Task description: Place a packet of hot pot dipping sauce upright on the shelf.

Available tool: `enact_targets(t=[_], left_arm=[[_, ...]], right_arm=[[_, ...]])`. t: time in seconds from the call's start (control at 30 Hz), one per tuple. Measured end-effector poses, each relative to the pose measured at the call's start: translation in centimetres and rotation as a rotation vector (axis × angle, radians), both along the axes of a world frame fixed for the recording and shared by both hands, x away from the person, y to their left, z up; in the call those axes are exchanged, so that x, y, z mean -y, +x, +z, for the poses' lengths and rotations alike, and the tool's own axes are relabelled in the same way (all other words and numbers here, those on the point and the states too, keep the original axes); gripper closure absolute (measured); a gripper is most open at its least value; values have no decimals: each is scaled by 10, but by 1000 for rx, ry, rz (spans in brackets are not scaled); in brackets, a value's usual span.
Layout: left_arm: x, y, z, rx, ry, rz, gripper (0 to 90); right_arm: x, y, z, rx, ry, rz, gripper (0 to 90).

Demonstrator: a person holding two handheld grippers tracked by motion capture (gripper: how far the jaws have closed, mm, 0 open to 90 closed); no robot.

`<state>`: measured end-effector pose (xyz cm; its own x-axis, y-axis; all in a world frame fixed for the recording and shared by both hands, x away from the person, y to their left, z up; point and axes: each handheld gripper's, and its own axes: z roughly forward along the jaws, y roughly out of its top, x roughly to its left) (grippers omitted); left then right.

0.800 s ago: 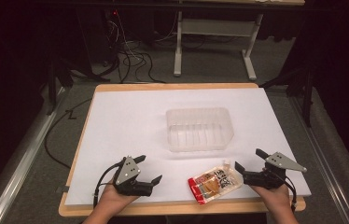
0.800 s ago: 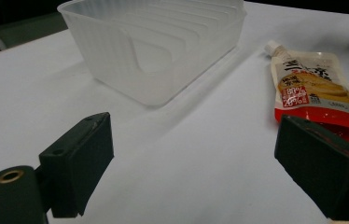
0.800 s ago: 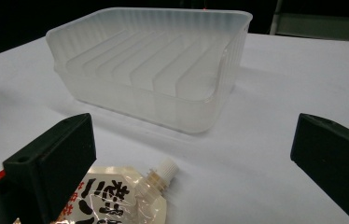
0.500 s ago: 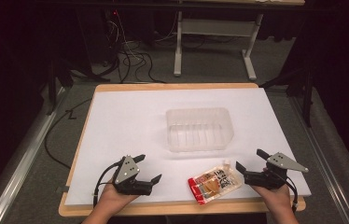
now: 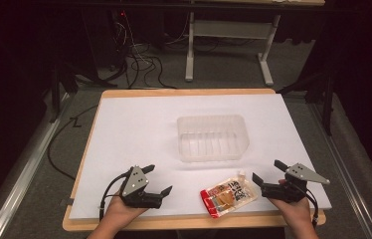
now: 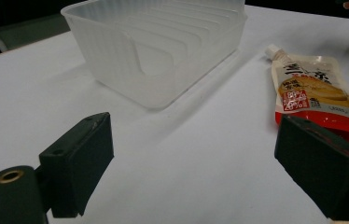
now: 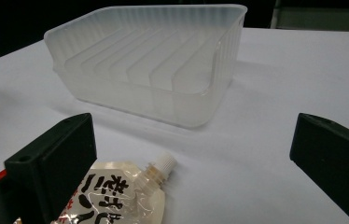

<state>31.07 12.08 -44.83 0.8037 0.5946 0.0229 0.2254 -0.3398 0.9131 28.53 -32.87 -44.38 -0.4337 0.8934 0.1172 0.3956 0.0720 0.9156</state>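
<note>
White bench [image 5: 139, 129]; both tongs wide, empty. Right tongs [image 5: 269, 175] near spout pouch [image 5: 228, 194]: slippery film may slide off edge.

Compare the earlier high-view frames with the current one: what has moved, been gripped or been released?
Hardly anything. The right gripper has edged slightly toward the person's side, staying open beside the pouch without gripping it. The left gripper rests open where it was. The pouch lies flat in the same spot, and the clear plastic tray has not shifted on the table.
</note>
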Motion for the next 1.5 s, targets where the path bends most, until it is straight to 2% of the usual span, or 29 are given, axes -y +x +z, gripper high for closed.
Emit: enact_targets(t=[0.13, 0.3, 0.4, 0.53, 0.6, 0.73, 0.87, 1.0, 1.1, 1.33, 1.5], left_arm=[[2, 1, 1, -1, 0, -5, 122], [7, 4, 0, -5, -1, -13, 122], [9, 6, 1, -2, -3, -19, 122], [13, 8, 1, 0, -6, -31, 123], [15, 9, 1, 1, -5, -38, 124], [19, 11, 1, 3, -7, -50, 126], [19, 11, 1, 2, -5, -57, 126], [19, 12, 2, 6, -12, -56, 126], [19, 13, 2, 6, -16, -57, 126], [21, 13, 1, 7, -13, -68, 126], [22, 13, 1, 4, -11, -72, 126]], right_arm=[[2, -2, -2, -27, 15, -2, 15], [3, -6, -4, -71, 50, 30, 39], [3, -7, -5, -116, 58, 50, 57], [1, -7, -10, -179, 44, 68, 75], [-1, -8, -14, -228, 47, 77, 106], [-5, -8, -21, -279, 85, 115, 163], [-9, -8, -28, -321, 81, 136, 207], [-8, -7, -33, -362, 102, 129, 258], [-5, -7, -37, -403, 138, 140, 296], [-1, -6, -41, -413, 196, 154, 395], [-2, -5, -43, -447, 248, 193, 445]])
